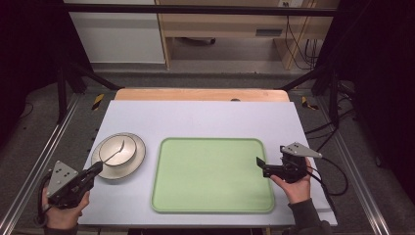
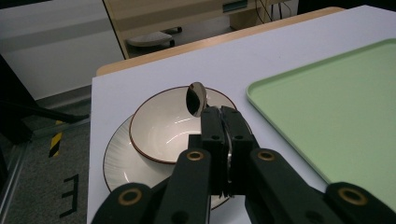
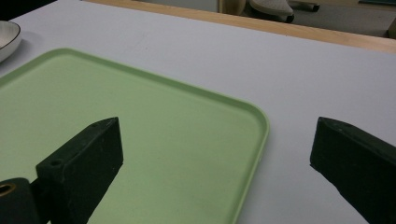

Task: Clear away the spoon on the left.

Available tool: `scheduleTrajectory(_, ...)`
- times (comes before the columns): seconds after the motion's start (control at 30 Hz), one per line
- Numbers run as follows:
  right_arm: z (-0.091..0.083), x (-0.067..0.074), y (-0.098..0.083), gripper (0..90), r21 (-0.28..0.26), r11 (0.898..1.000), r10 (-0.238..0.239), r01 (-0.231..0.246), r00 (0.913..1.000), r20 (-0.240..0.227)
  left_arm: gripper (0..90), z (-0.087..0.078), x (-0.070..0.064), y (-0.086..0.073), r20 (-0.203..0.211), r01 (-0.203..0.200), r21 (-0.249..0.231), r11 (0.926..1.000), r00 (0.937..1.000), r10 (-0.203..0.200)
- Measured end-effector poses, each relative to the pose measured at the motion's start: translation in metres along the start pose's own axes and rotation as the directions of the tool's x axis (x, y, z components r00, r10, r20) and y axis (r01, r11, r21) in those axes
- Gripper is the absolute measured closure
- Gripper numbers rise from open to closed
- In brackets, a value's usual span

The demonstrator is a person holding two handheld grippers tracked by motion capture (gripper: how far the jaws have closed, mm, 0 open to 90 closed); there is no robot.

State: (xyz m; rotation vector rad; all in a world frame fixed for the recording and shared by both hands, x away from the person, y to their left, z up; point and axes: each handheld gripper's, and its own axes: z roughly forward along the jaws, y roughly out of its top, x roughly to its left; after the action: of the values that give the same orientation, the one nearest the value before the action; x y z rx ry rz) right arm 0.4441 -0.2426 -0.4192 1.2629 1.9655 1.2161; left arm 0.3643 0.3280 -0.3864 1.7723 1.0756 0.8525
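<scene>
A metal spoon (image 1: 116,152) lies with its head over a cream bowl (image 1: 128,146) that stands on a white plate (image 1: 138,160) at the table's left. My left gripper (image 1: 98,168) is at the plate's near-left rim, shut on the spoon's handle. In the left gripper view the jaws (image 2: 223,112) meet on the thin handle, and the spoon's head (image 2: 197,99) rises over the bowl (image 2: 161,128). My right gripper (image 1: 259,164) hovers at the right edge of the green tray (image 1: 210,176). Its jaws (image 3: 215,140) stand wide open with nothing between them.
The flat green tray (image 3: 93,93) takes up the middle of the white tabletop (image 1: 205,120). A wooden edge (image 1: 200,94) runs along the far side. Dark frame posts and cables flank the table.
</scene>
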Motion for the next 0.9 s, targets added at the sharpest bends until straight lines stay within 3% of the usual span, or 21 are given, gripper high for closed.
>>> scheduleTrajectory(0.9, -0.0003, 0.0001, 0.0002, 2.9, -0.001, 1.000, 0.000, 0.000, 1.0000, -0.001, 88.9, -0.0063, -0.0092, 0.0066, 0.016, -0.026, -0.039, 0.9989, 0.9995, 0.026)
